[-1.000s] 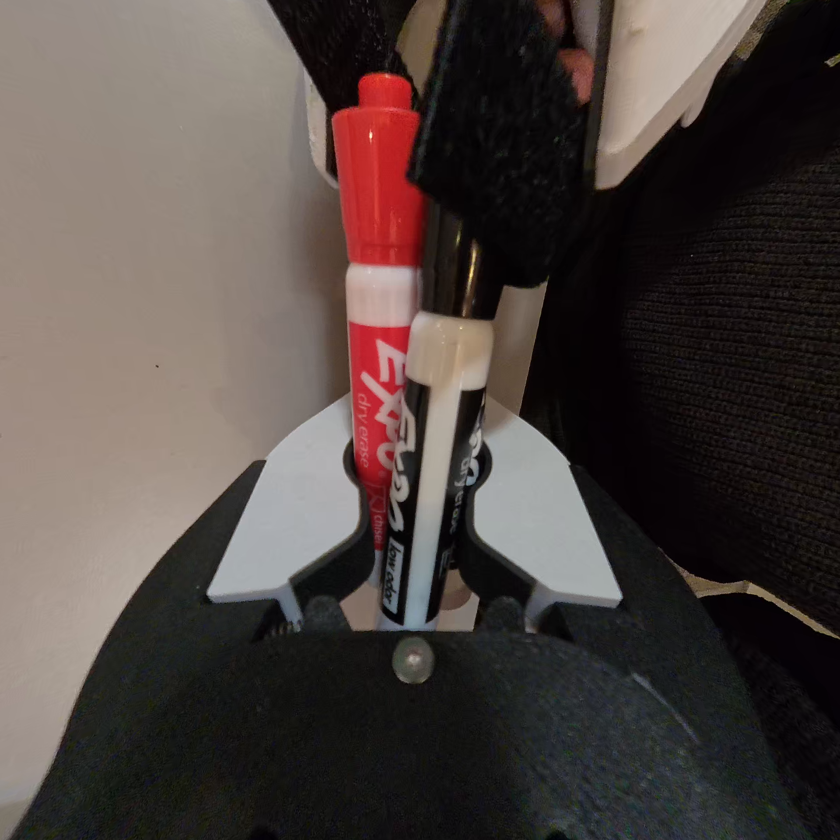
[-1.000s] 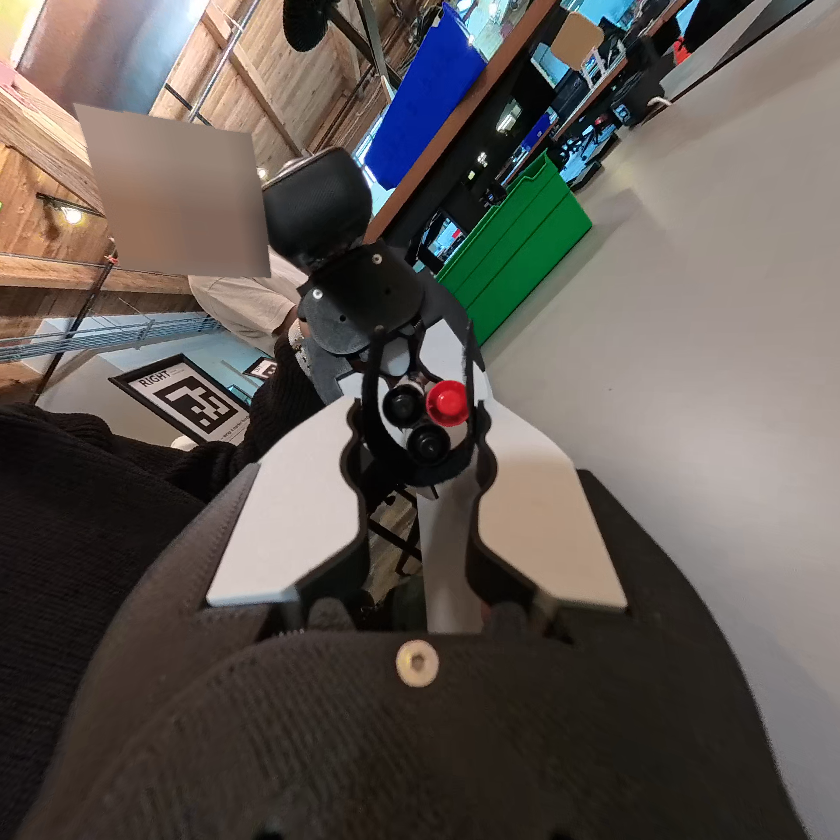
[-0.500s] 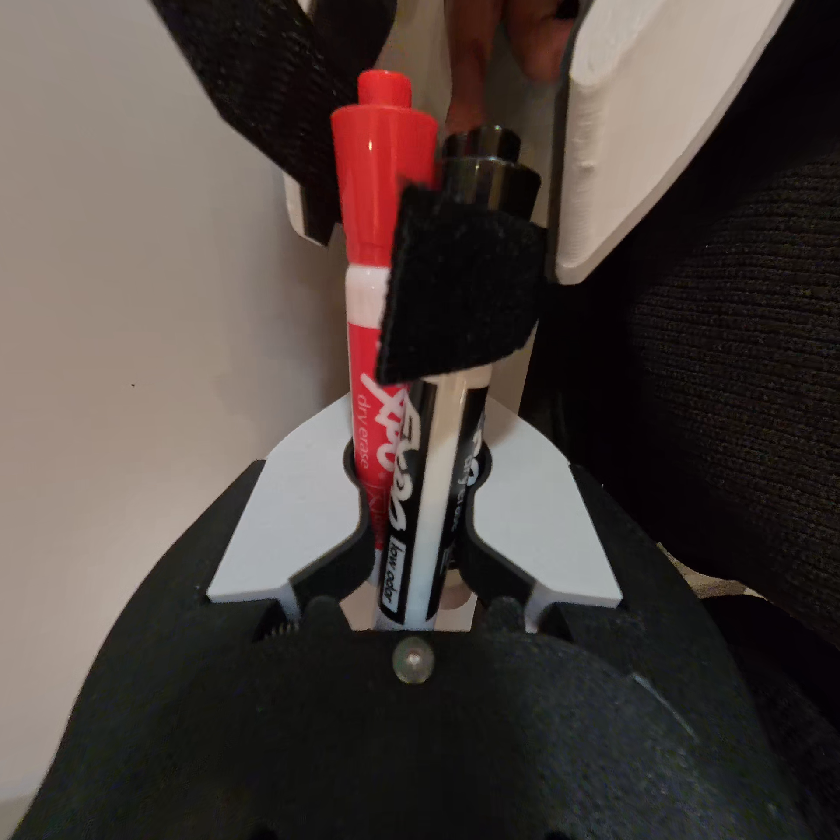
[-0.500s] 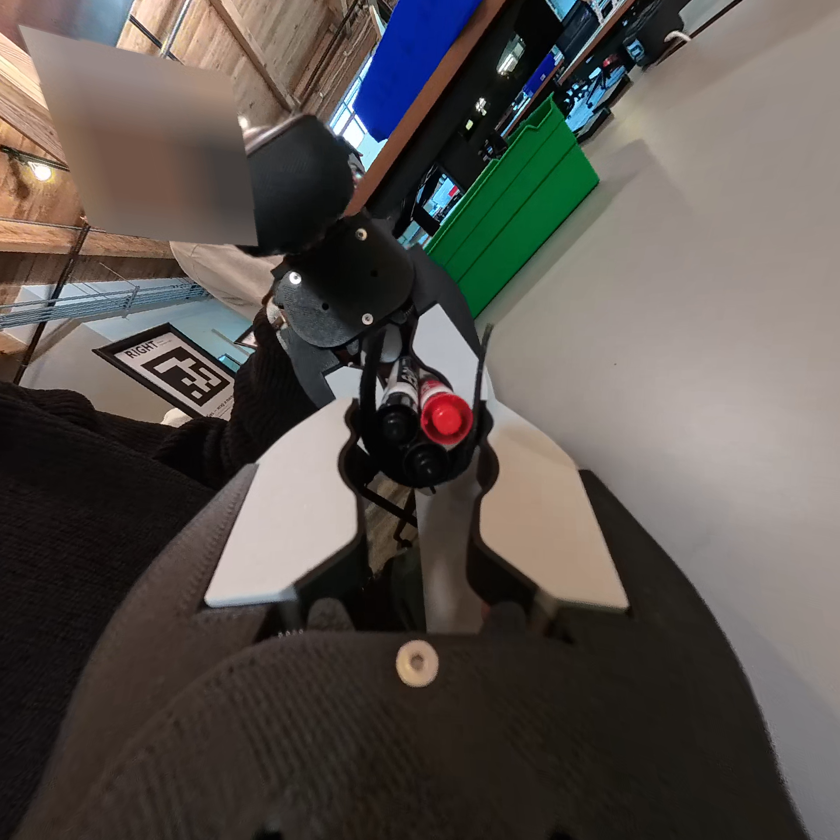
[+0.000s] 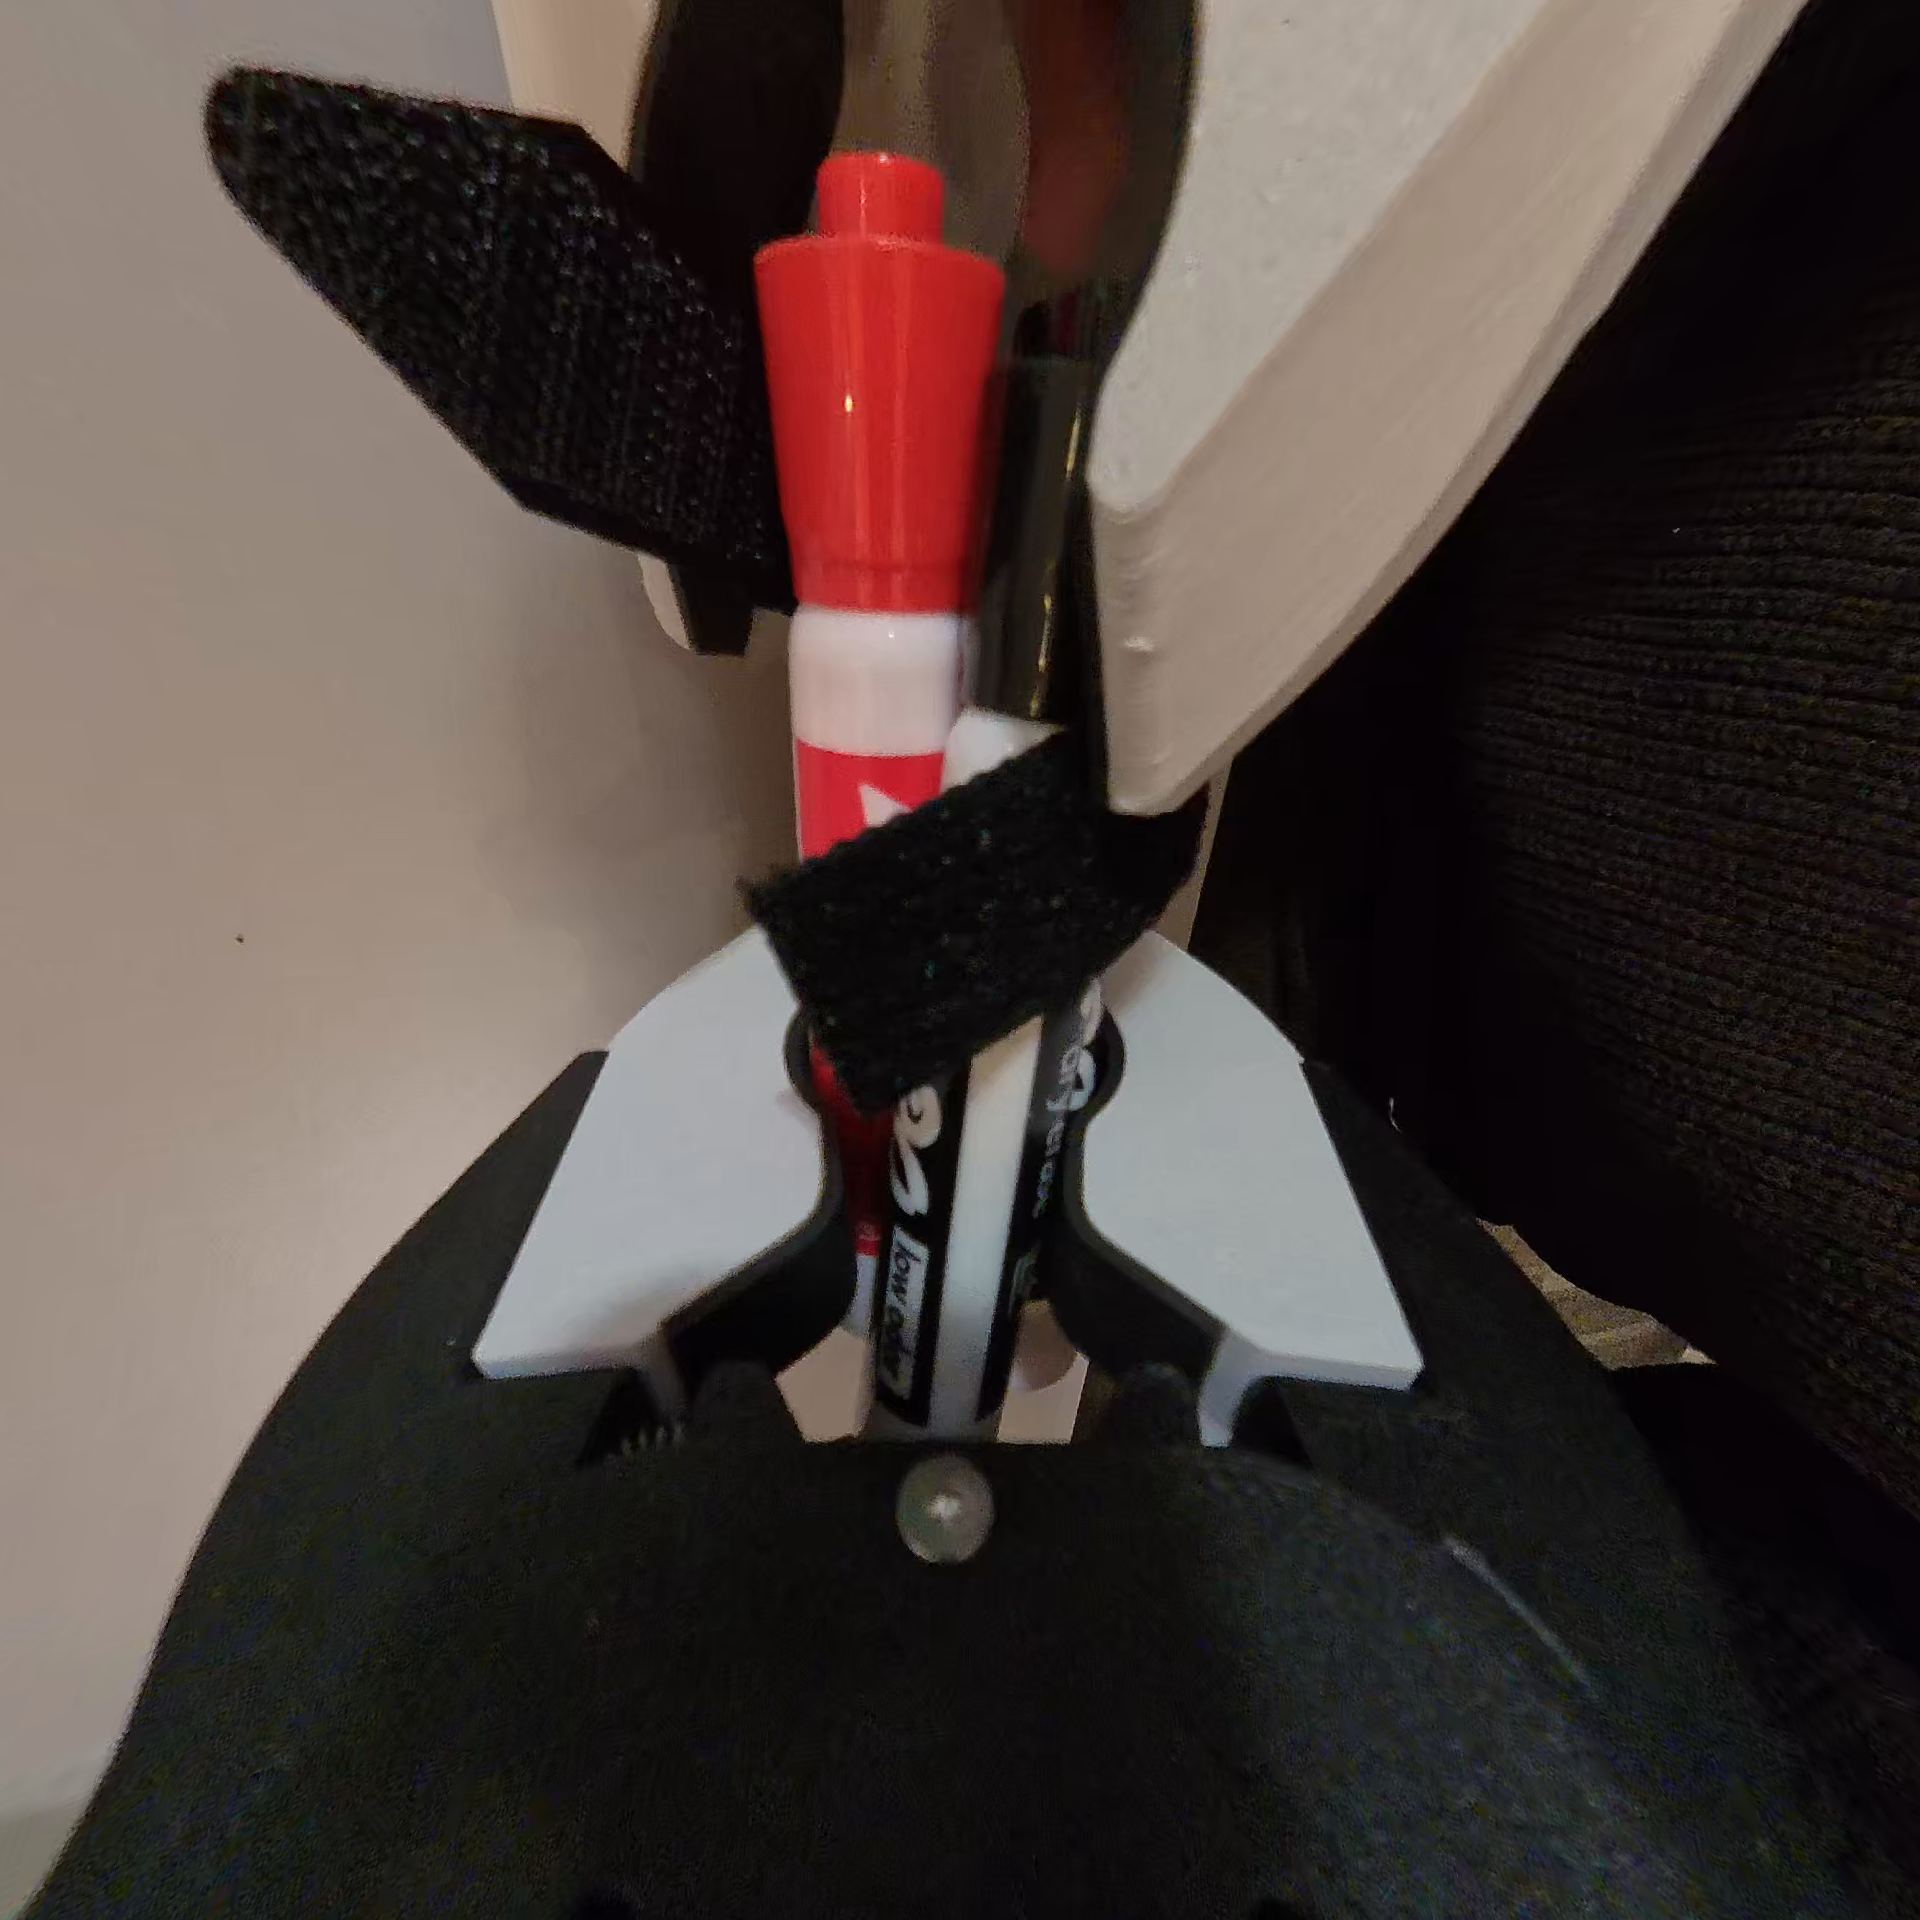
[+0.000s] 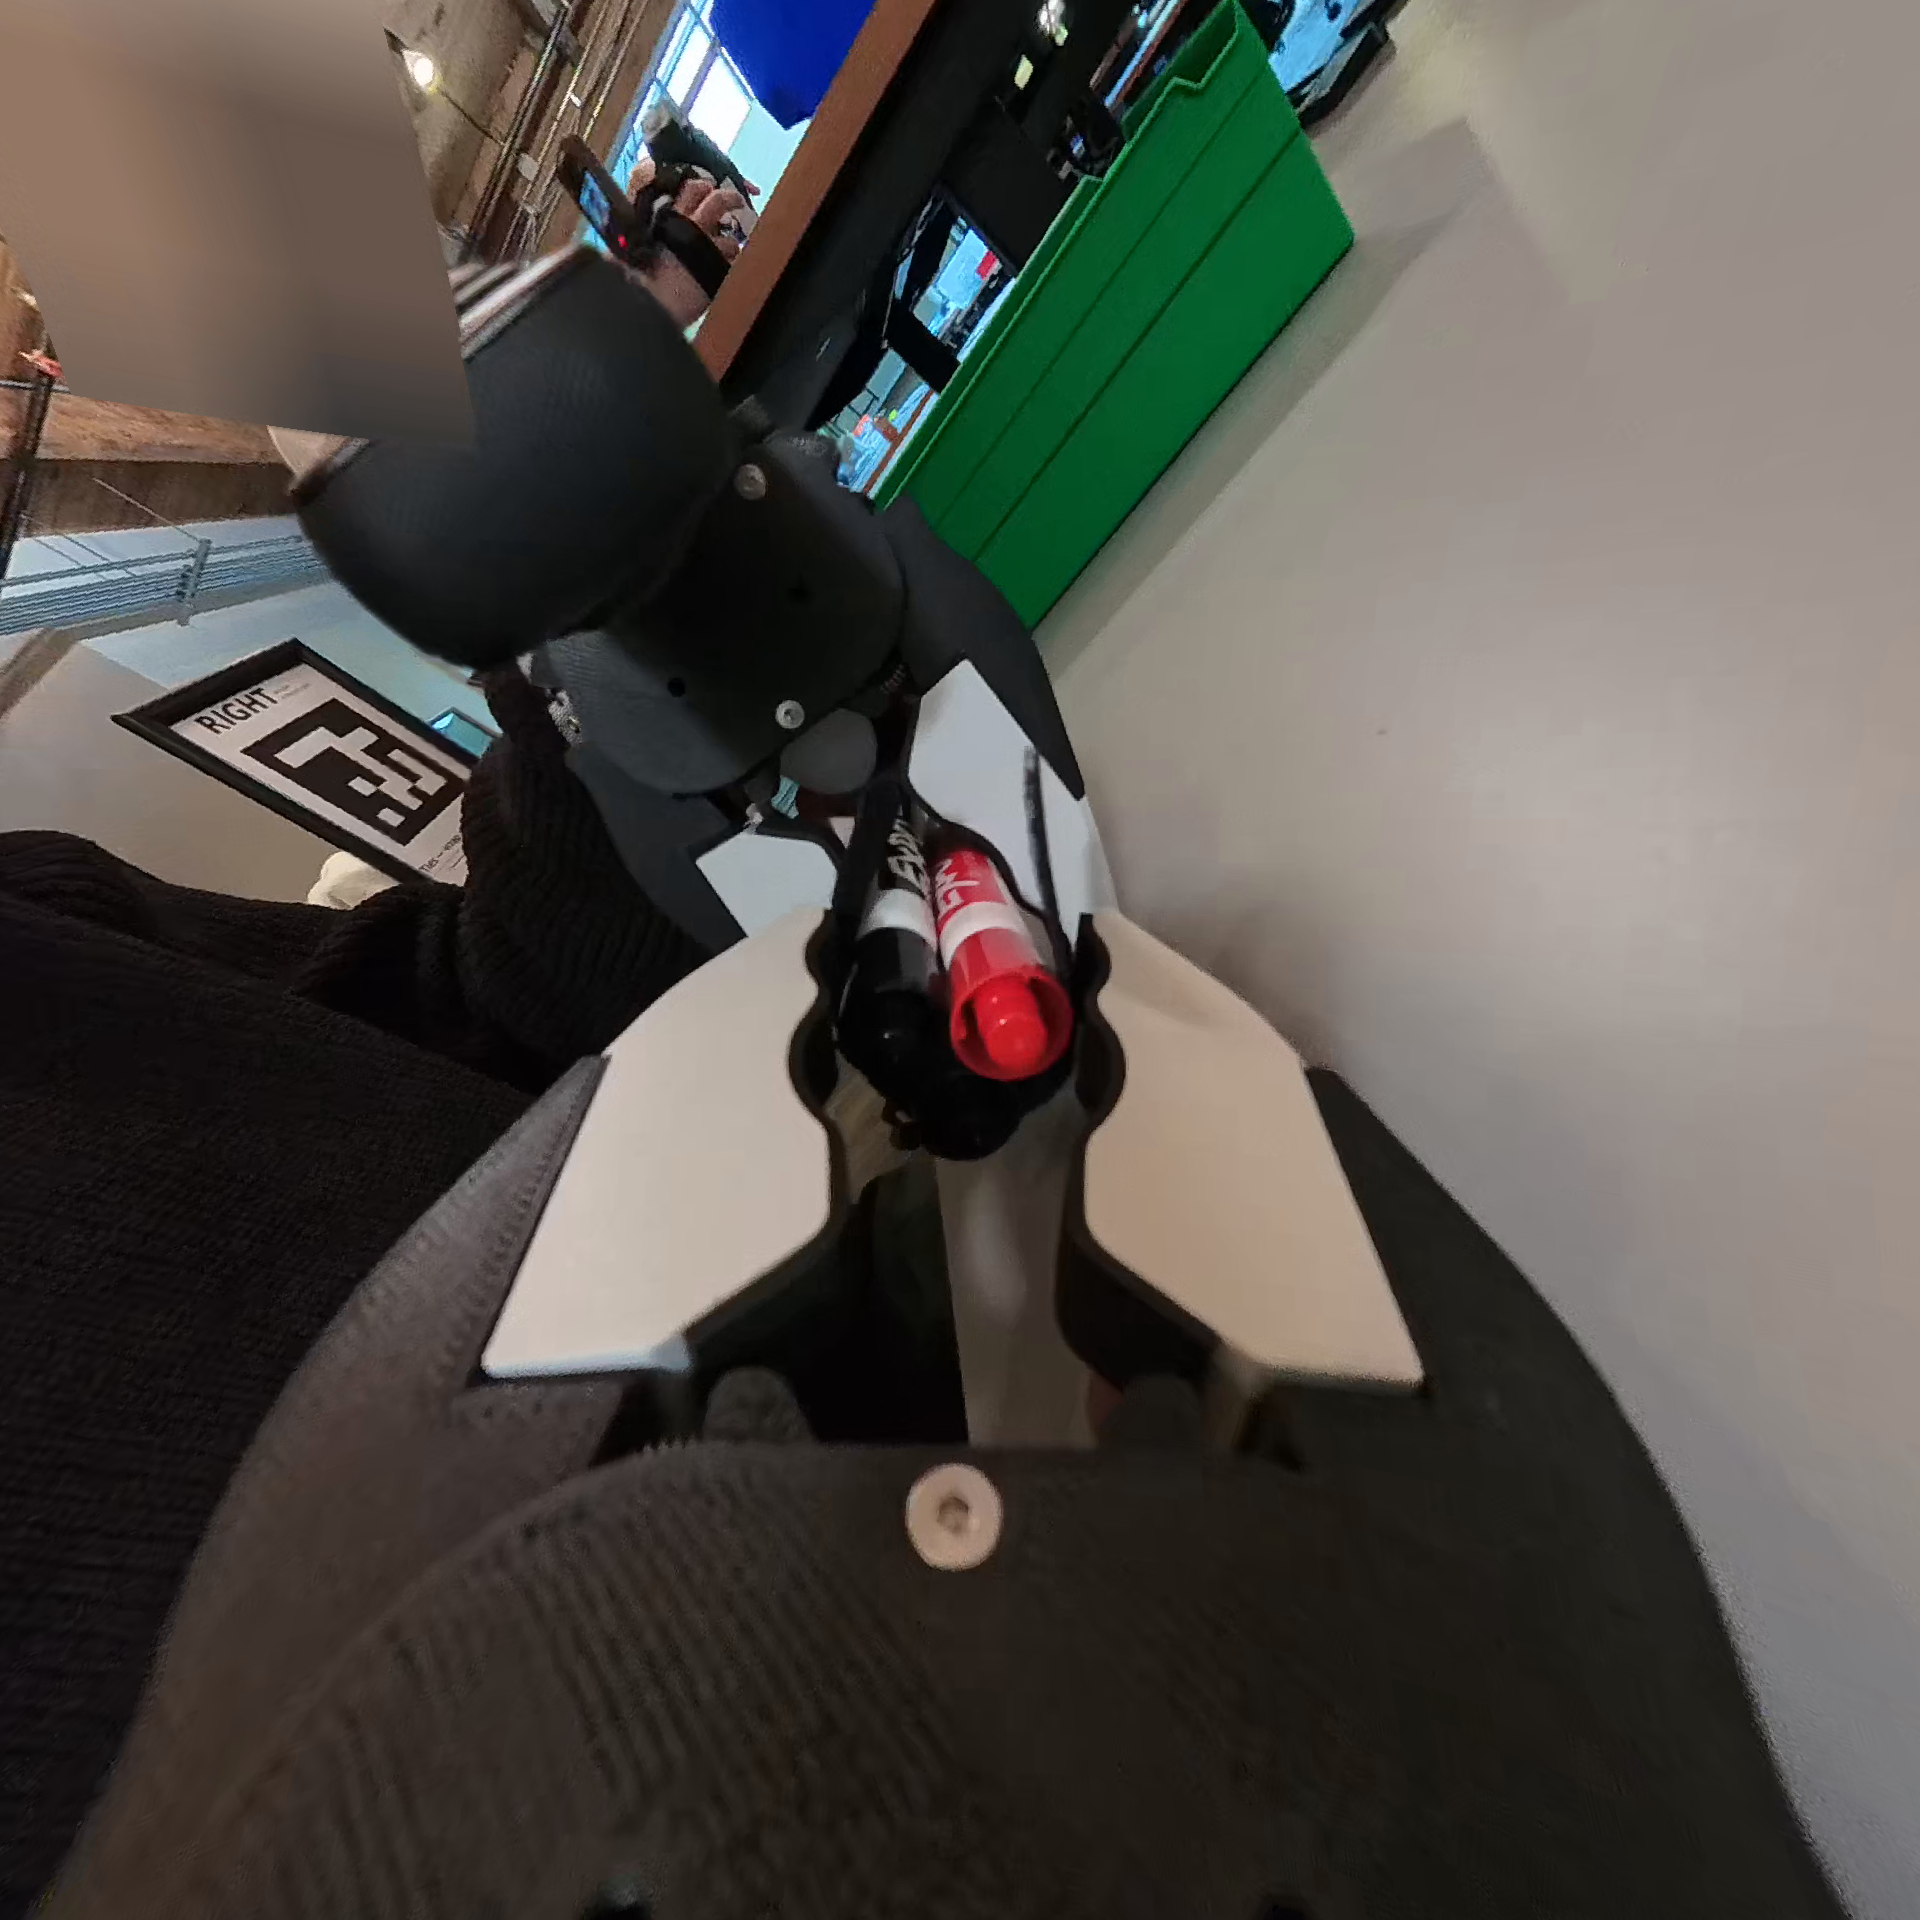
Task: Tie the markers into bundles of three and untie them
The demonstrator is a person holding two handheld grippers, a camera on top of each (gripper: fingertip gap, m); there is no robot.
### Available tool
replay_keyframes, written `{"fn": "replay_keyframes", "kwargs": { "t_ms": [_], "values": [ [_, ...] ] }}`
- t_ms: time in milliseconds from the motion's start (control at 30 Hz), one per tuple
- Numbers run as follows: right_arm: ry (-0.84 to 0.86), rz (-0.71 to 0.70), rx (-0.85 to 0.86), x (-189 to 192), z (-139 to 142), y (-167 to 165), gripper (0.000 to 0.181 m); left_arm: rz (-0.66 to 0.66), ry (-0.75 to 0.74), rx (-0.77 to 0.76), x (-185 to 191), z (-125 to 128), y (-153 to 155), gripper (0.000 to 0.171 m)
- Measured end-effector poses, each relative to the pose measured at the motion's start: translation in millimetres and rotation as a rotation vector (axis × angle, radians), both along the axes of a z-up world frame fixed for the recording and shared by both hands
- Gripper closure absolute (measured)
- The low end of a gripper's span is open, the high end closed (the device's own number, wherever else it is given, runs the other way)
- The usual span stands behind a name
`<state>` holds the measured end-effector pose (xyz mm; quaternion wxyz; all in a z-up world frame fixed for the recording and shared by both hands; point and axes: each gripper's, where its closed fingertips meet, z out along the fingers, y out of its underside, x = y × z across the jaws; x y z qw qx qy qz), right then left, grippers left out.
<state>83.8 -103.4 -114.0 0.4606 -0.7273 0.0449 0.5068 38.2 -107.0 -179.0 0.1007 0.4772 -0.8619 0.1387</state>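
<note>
My left gripper (image 5: 951,997) is shut on a bundle of markers, a red one (image 5: 878,436) and black ones (image 5: 971,1195), pointing away from the camera. A black hook-and-loop strap (image 5: 935,935) crosses the bundle just above my left fingertips, and its free end (image 5: 499,312) sticks out to the upper left. My right gripper (image 6: 951,935) faces the bundle head-on, open, with the red cap (image 6: 1008,1013) and black caps (image 6: 883,997) between its white fingers (image 5: 1299,416). The left gripper's black body (image 6: 727,623) shows behind them.
The white tabletop (image 6: 1558,727) lies to one side in both views. A person's black sweater (image 5: 1662,727) fills the other side. A stack of green bins (image 6: 1122,343) stands at the table's far end. A framed black-and-white tag (image 6: 312,758) stands beyond the sleeve. There is about 8 cm between the tips of the two grippers.
The right gripper has moved in over the marker caps. The strap has slid down the bundle toward my left fingertips, and its free end has swung out to the left.
</note>
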Motion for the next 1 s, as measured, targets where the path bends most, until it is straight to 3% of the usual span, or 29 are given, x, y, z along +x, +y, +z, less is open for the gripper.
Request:
{"fn": "replay_keyframes", "kwargs": {
  "t_ms": [400,467,800,1000],
  "values": [
    [0.091,-0.009,-0.084,2.9,-1.6,-0.2,0.150,-0.015,0.015,0.031,-0.5,-2.5,-2.7,0.129],
    [0.087,-0.014,-0.089,3.9,-2.2,-0.6,0.159,-0.026,0.013,0.021,-1.0,-1.5,-5.6,0.130],
    [-0.123,-0.048,-0.043,8.0,2.6,0.3,0.161,-0.025,0.011,0.006,-1.2,-0.2,-5.8,0.129],
    [-0.038,-0.094,0.026,31.3,18.0,-2.3,0.125,0.012,0.016,0.027,-2.3,-2.4,6.2,0.130]
  ]
}}
